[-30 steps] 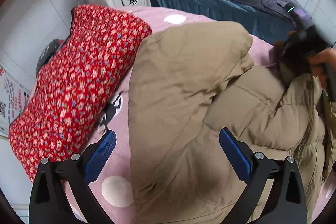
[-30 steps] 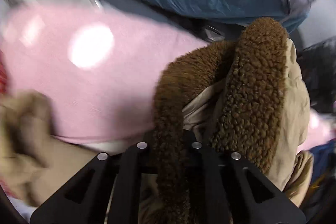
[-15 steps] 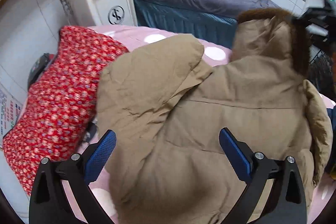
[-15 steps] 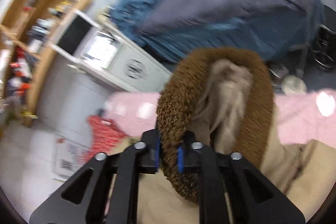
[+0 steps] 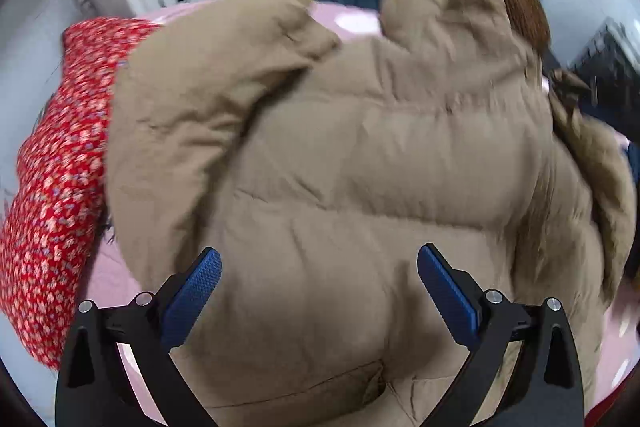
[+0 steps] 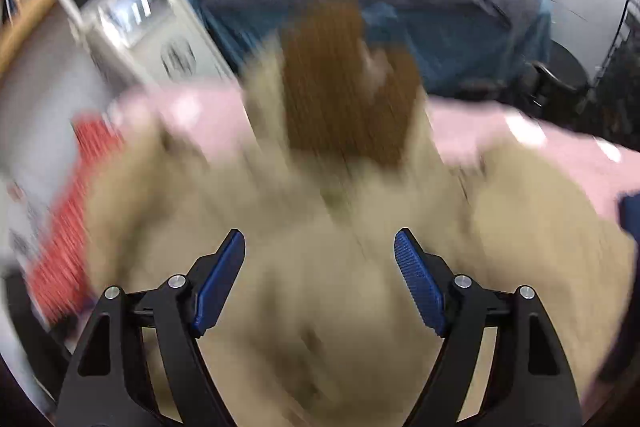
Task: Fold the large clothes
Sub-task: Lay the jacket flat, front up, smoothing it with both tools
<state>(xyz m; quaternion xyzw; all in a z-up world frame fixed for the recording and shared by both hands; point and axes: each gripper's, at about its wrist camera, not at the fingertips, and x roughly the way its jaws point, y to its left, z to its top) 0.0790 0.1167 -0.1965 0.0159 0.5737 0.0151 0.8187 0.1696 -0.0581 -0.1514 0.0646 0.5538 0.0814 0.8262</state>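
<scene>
Sprawling back-up across the pink bedspread: tan puffer coat, quilted and puffy, one sleeve folded over near the red floral quilt, brown fleece-lined hood toward the far edge. Hanging above it, left gripper spread wide and empty, right gripper opening, nothing between its jaws

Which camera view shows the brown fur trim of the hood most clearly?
The left wrist view: the fur trim runs along the hood's edge of the tan coat, only slightly blurred. The right wrist view faces it more directly, but motion smears it into a brown patch.
</scene>
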